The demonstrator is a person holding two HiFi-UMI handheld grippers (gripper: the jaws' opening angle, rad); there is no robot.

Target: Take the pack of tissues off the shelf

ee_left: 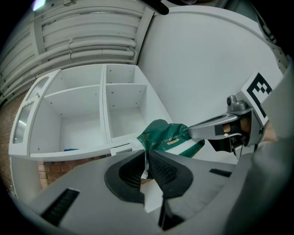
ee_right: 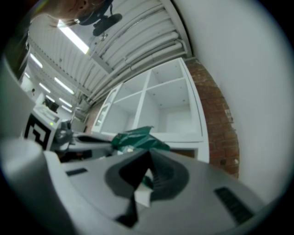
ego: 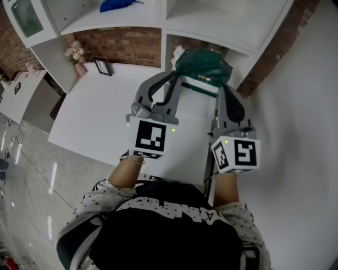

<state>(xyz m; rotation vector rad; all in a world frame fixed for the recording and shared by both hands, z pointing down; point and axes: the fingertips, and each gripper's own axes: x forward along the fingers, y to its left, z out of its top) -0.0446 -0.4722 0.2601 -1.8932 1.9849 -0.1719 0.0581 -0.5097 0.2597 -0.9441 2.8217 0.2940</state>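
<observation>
The tissue pack (ego: 203,67) is green with a white band, and its wrapper is crumpled. It hangs between my two grippers, in front of the white shelf unit (ego: 211,21). My left gripper (ego: 176,79) is shut on the pack's left edge. In the left gripper view its jaws (ee_left: 146,167) pinch a white flap of the pack (ee_left: 167,137). My right gripper (ego: 221,90) is shut on the right edge. The right gripper view has those jaws (ee_right: 146,179) closed on the wrapper, with the green pack (ee_right: 135,139) just beyond.
A white counter top (ego: 100,111) lies under the grippers. A small picture frame (ego: 103,67) and a vase of flowers (ego: 77,54) stand at its back left. A blue object (ego: 119,5) lies in a shelf compartment. Brick wall (ego: 127,45) shows behind.
</observation>
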